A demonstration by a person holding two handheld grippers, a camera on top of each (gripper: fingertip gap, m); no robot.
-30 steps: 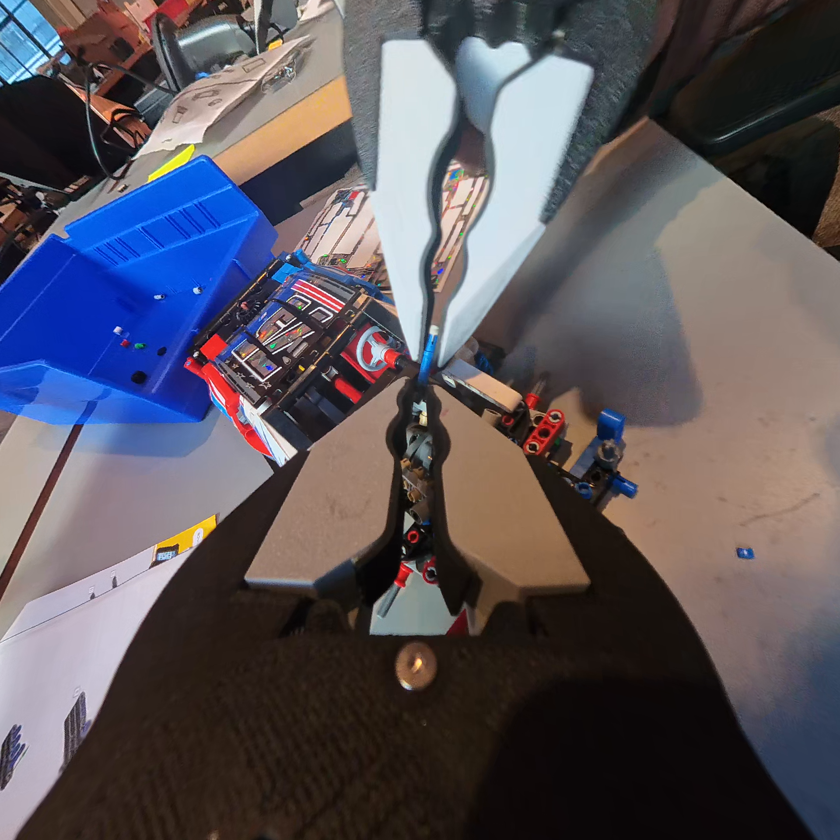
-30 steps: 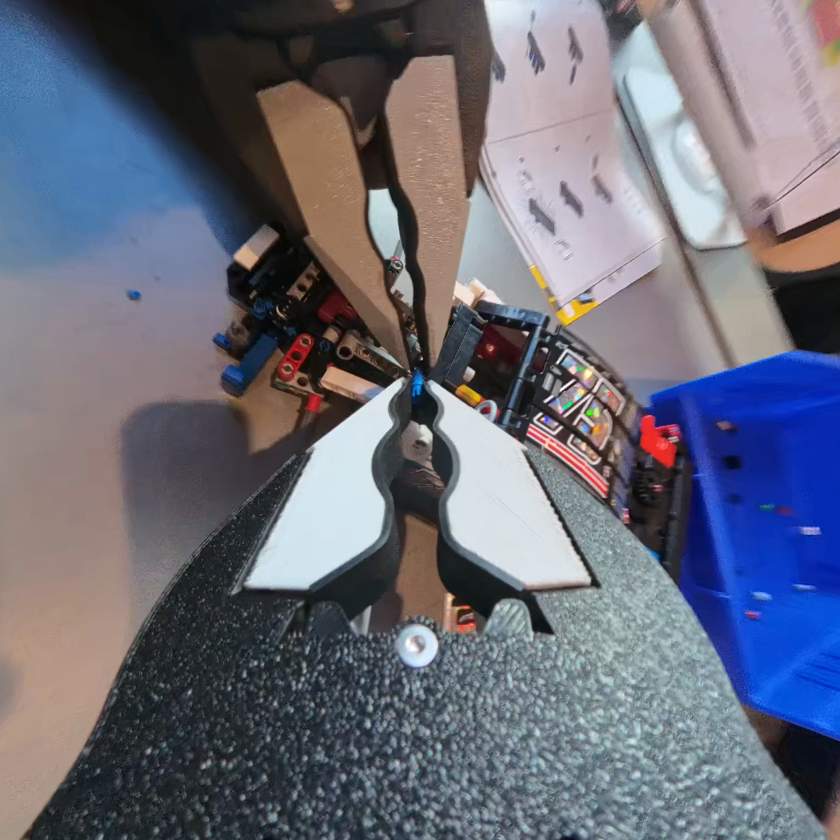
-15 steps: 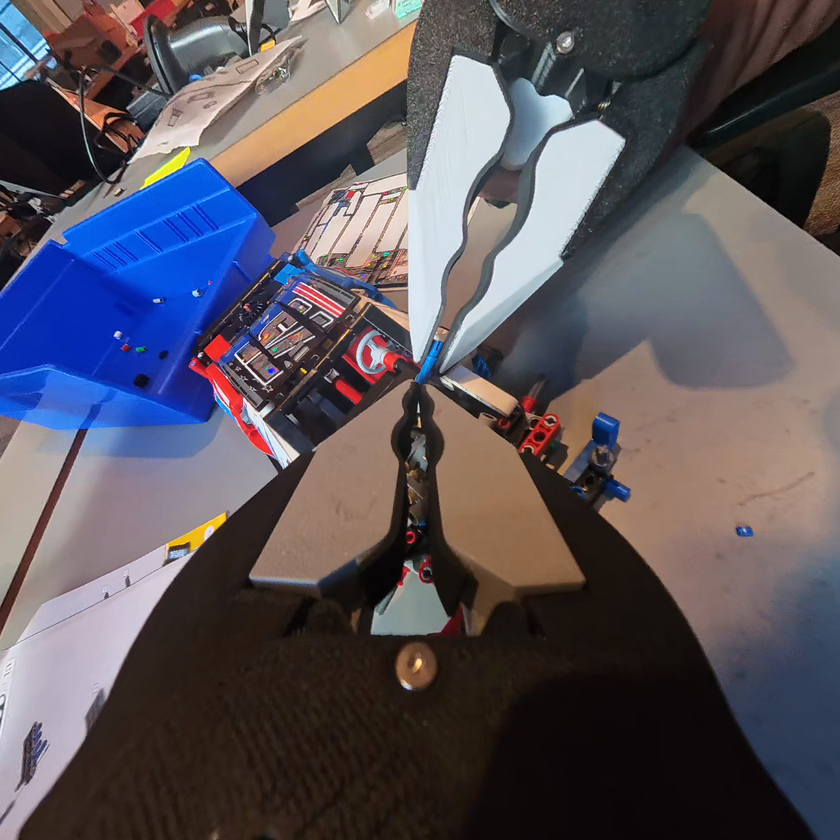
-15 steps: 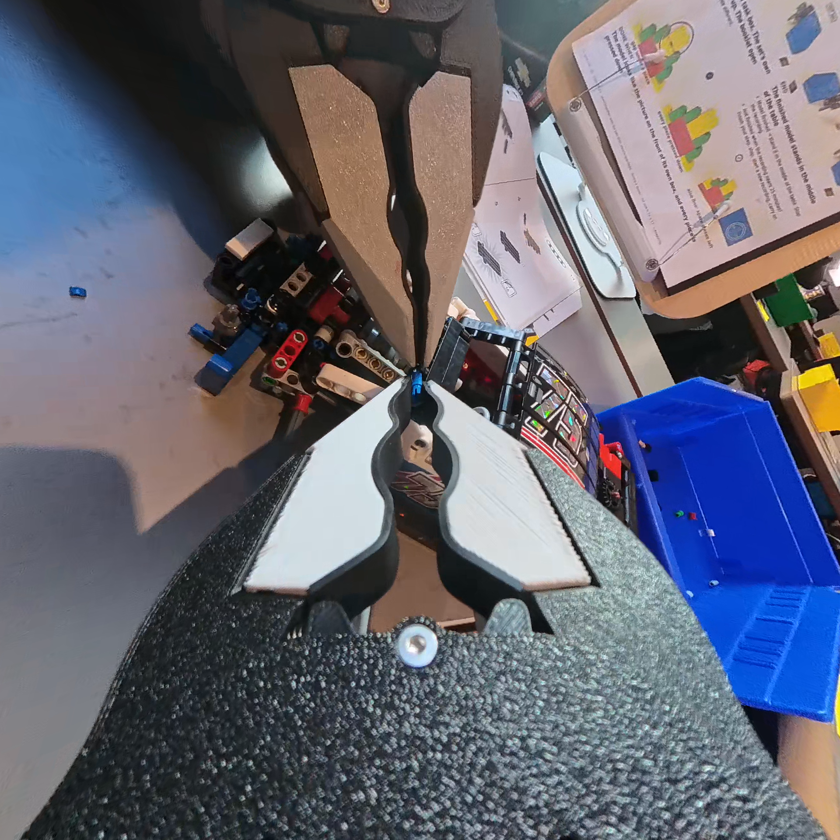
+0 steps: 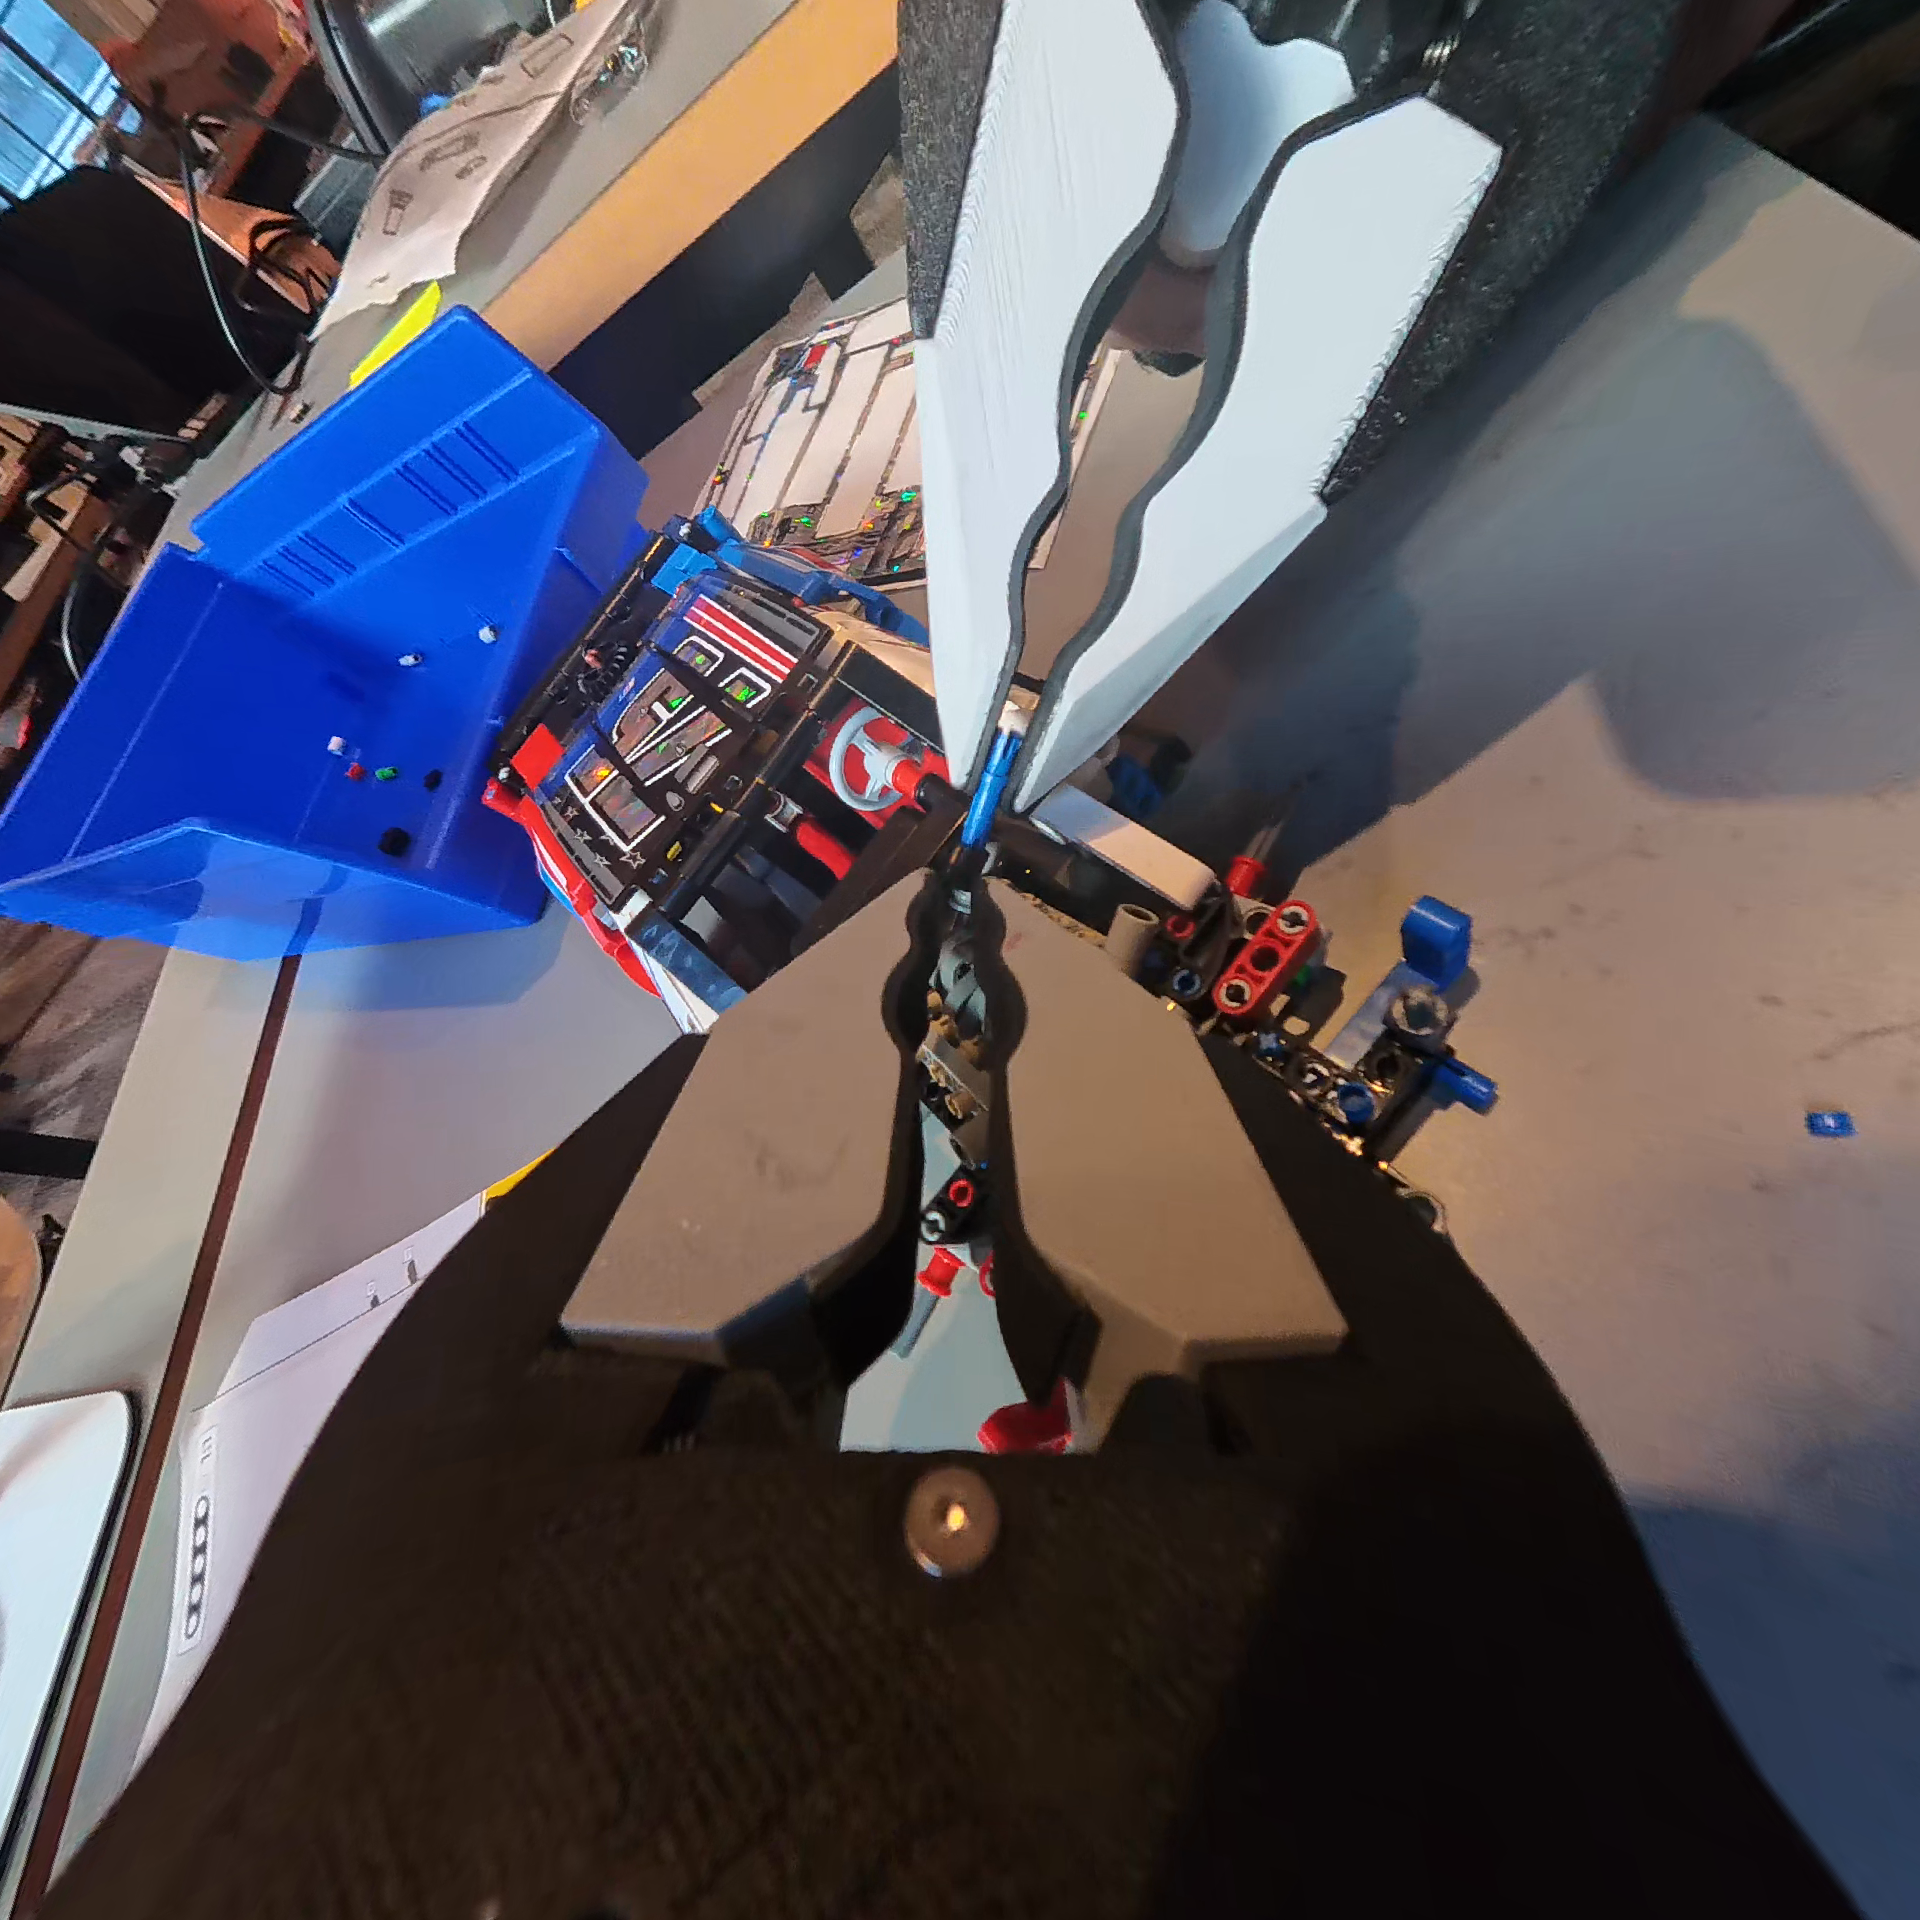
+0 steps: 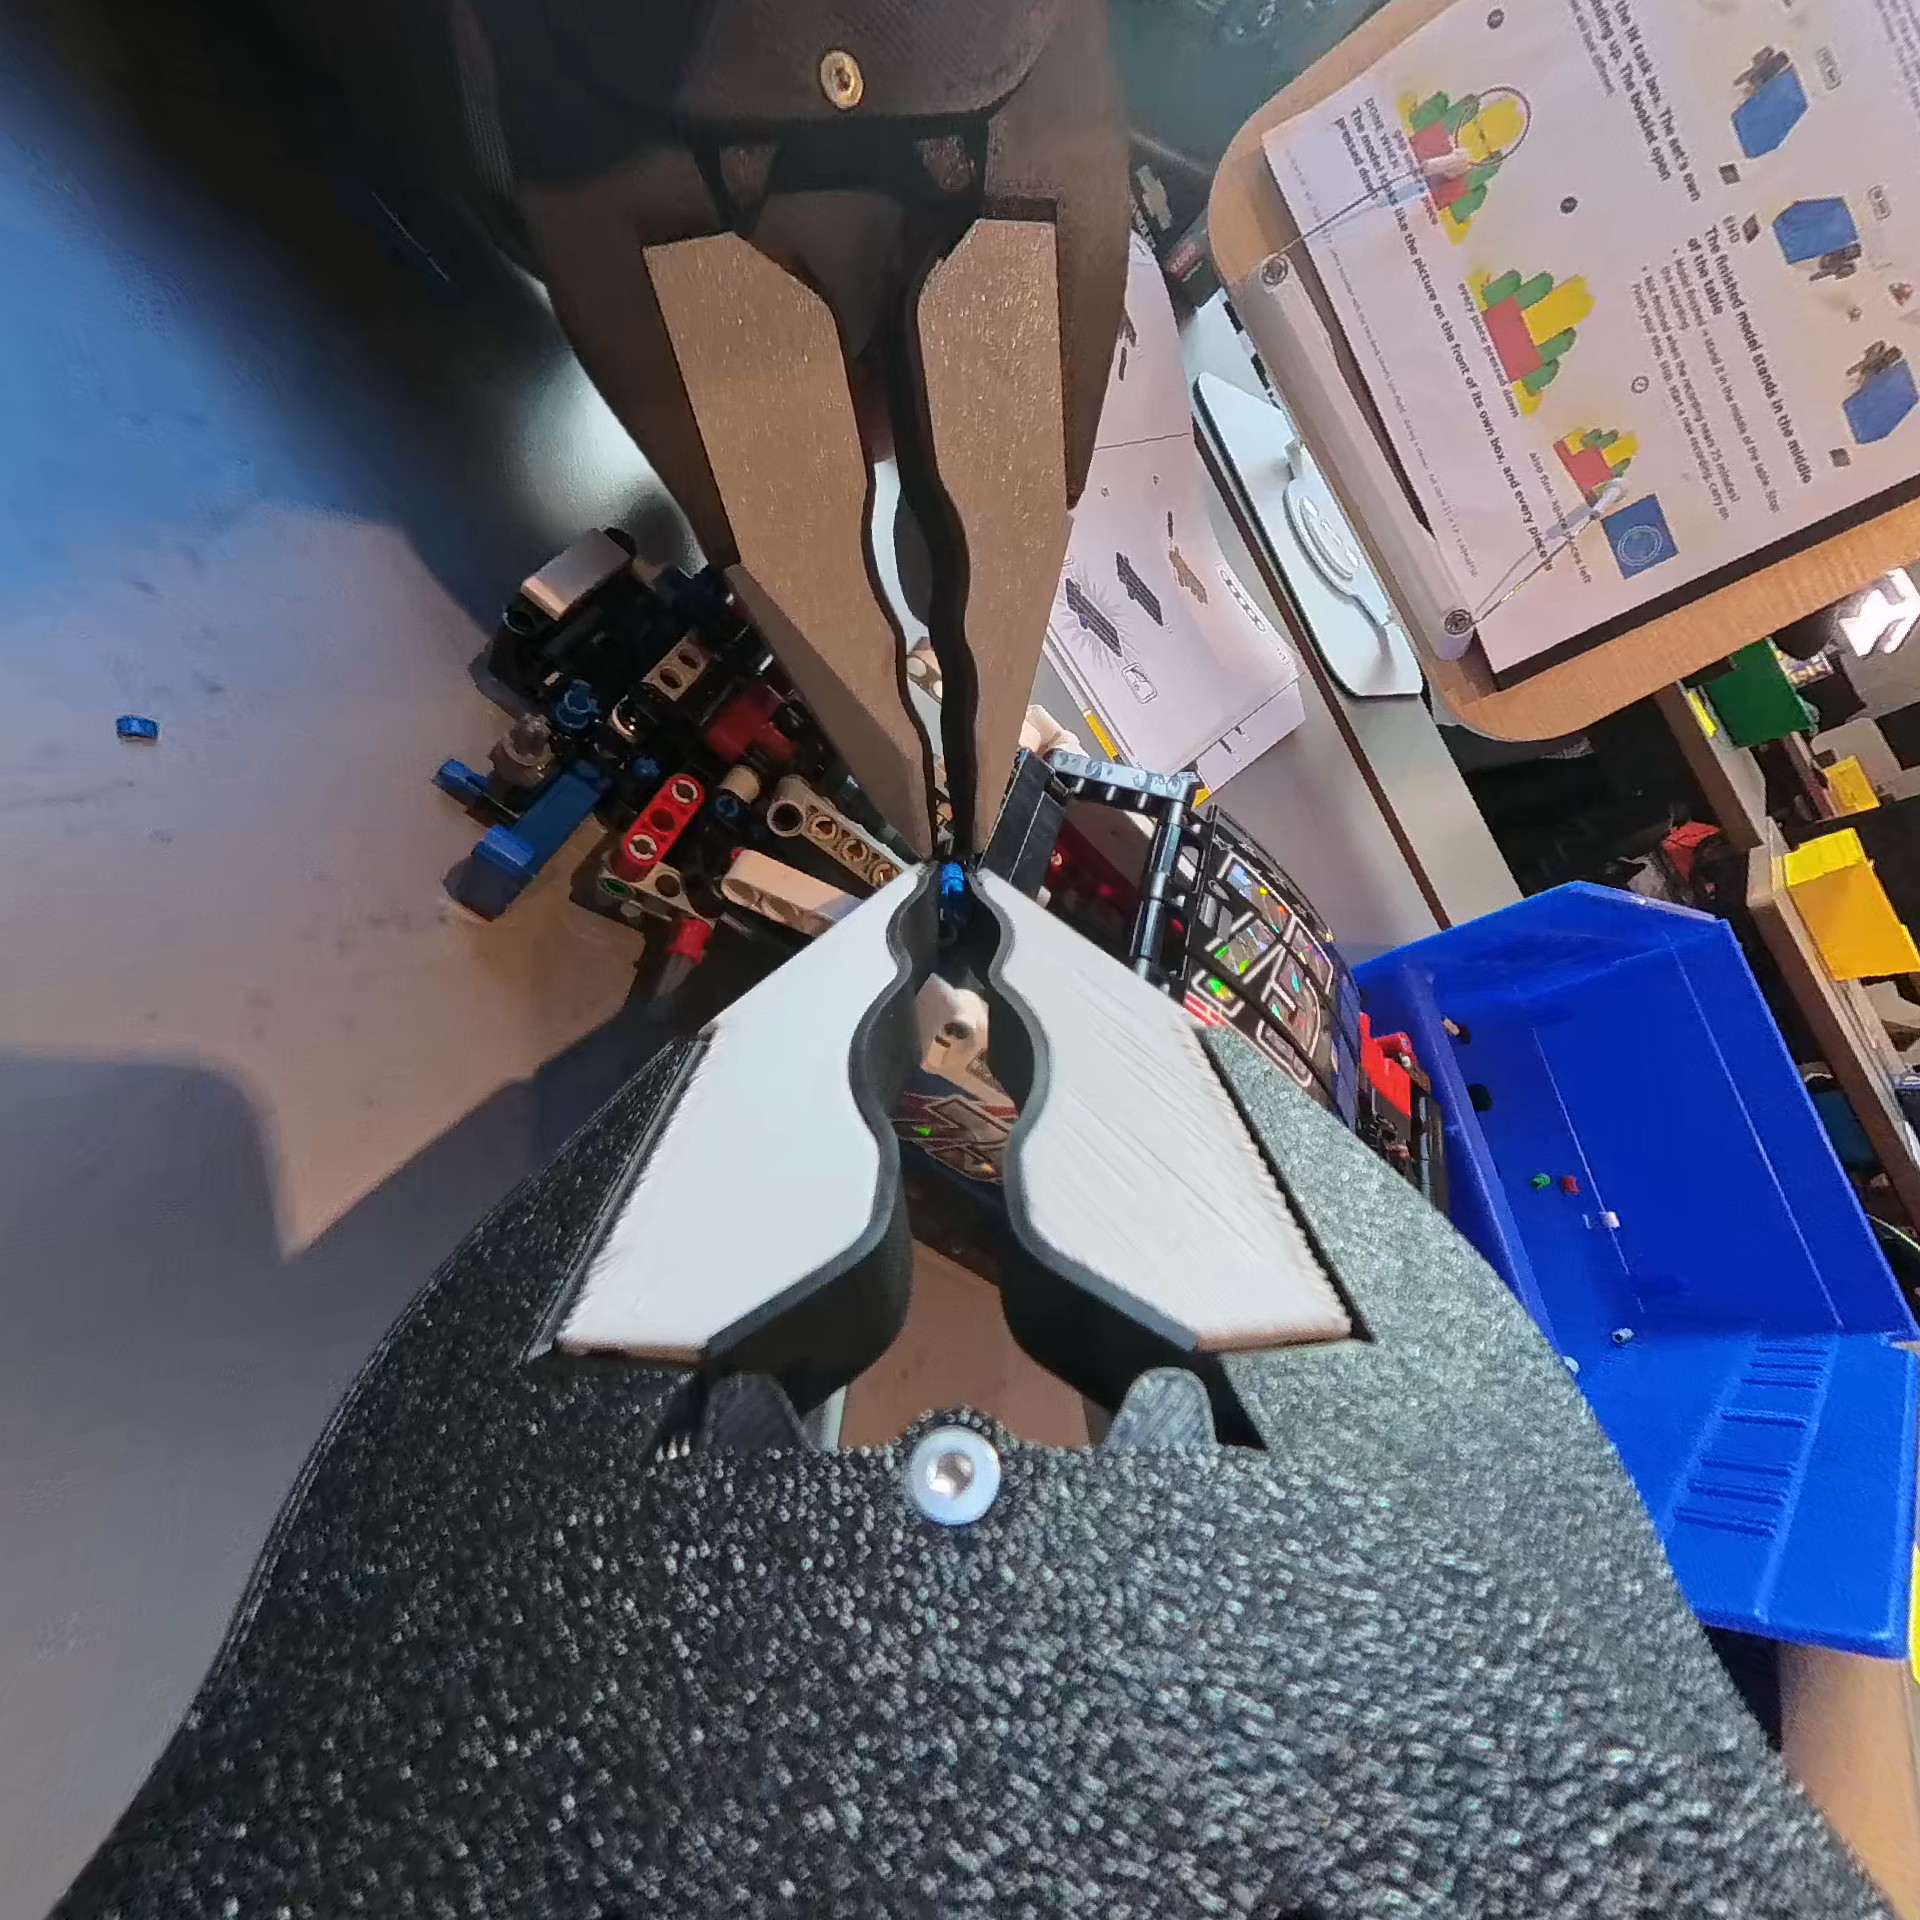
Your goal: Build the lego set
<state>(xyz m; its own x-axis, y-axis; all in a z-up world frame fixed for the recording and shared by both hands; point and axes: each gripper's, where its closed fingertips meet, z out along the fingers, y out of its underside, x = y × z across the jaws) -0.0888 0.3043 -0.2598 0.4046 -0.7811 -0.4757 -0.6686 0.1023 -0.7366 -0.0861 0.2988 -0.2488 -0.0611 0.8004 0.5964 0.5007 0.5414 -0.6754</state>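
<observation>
Right claw (image 6: 951,883) clenched tight on a thin blue pin (image 5: 985,792), fingertips pinching its upper end, and in the left wrist view it comes in from twelve o'clock, white fingers (image 5: 997,436) tapering down to the centre. Left claw (image 5: 961,894) meets it tip to tip from six o'clock, grey fingers (image 5: 758,1122) drawn almost together; the pin's lower end sits right at its tips, but whether they actually grip it I cannot tell. Both claws hang above the table (image 5: 1662,790), with the pin bridging the narrow space between them. Under them lies the lego car (image 5: 686,748), black, red and blue with shiny stickers and a red steering wheel (image 5: 871,767), out at ten o'clock from the pin. Loose pieces (image 5: 1268,940) are scattered at three to four o'clock, a red beam and blue connectors among them, and one tiny blue bit (image 5: 1831,1121) lies well apart at the right. A blue bin (image 5: 312,665) touches the car at nine o'clock, a few small parts on its floor. A sticker sheet (image 5: 831,457) lies at eleven, behind the car. A booklet (image 5: 312,1382) shows at seven o'clock.
</observation>
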